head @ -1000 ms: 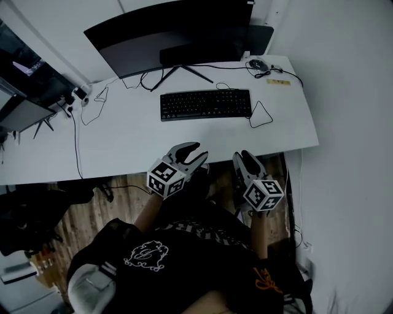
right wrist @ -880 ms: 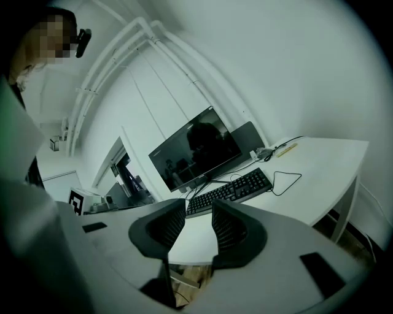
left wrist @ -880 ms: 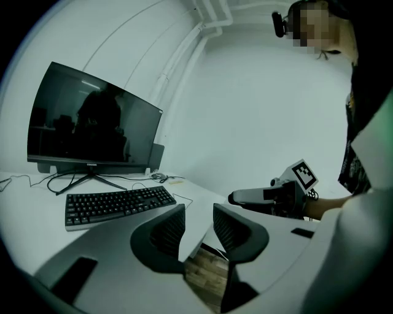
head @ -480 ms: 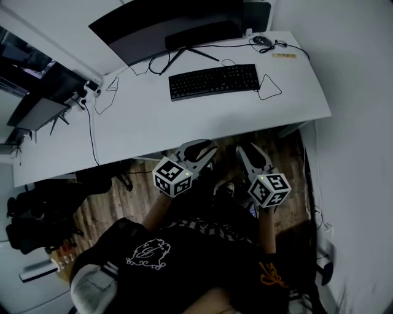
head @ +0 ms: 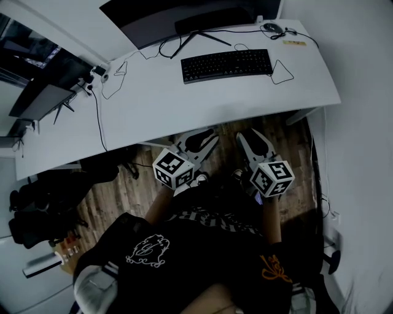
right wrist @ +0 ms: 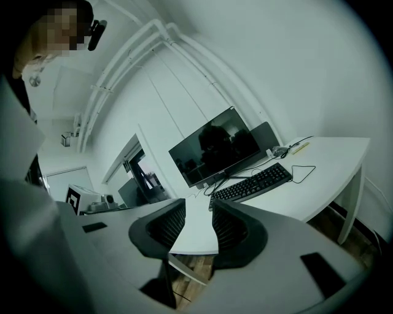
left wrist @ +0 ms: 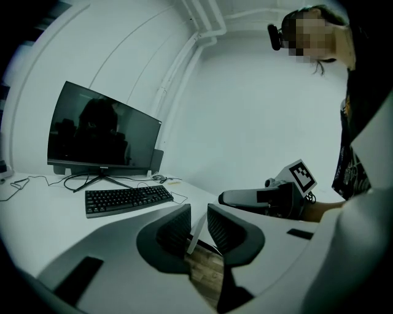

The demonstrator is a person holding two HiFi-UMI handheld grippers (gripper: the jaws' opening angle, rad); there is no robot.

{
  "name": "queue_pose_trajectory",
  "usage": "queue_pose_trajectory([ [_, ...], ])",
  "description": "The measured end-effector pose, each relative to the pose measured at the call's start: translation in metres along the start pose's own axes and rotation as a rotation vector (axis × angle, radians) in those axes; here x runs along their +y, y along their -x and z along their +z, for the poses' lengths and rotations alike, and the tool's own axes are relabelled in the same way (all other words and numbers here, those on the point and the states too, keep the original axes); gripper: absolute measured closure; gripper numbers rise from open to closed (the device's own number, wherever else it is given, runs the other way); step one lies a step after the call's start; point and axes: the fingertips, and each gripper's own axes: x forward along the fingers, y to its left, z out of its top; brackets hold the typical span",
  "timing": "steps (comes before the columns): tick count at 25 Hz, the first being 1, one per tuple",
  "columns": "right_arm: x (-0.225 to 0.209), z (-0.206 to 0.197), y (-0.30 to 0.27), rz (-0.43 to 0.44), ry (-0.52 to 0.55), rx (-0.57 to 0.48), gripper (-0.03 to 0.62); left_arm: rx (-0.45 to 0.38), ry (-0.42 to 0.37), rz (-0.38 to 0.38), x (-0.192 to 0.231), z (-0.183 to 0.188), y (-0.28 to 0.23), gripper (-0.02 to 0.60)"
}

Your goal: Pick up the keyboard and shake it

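The black keyboard [head: 227,65] lies flat on the white desk [head: 184,113], in front of the monitor; it also shows in the left gripper view [left wrist: 128,199] and the right gripper view [right wrist: 252,183]. Both grippers hang off the desk's near edge, over the wooden floor, well short of the keyboard. My left gripper [head: 206,138] [left wrist: 198,216] has a narrow gap, its jaws are closing, and nothing is between them. My right gripper [head: 253,142] [right wrist: 198,211] is open and holds nothing.
A dark monitor [head: 184,15] on a stand is behind the keyboard, with a mouse [head: 270,27] at the far right corner. Loose cables [head: 284,72] trail across the desk. A second screen [head: 43,101] stands left. Black bags [head: 37,211] lie on the floor at left.
The desk and keyboard have slid up and away in the head view as the person drew back. The left gripper's jaws have narrowed. The right gripper's jaws look the same.
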Motion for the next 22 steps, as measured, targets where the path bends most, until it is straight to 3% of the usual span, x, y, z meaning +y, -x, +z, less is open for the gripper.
queue_pose_trajectory([
  [9,0.082,-0.036,-0.013,-0.024,0.037,-0.009,0.493,-0.018,-0.041,-0.026,0.016,-0.01,0.082,0.52],
  [22,0.157,-0.071,-0.01,-0.072,0.068,-0.06,0.579,-0.054,-0.065,-0.103,0.021,-0.026,0.154,0.533],
])
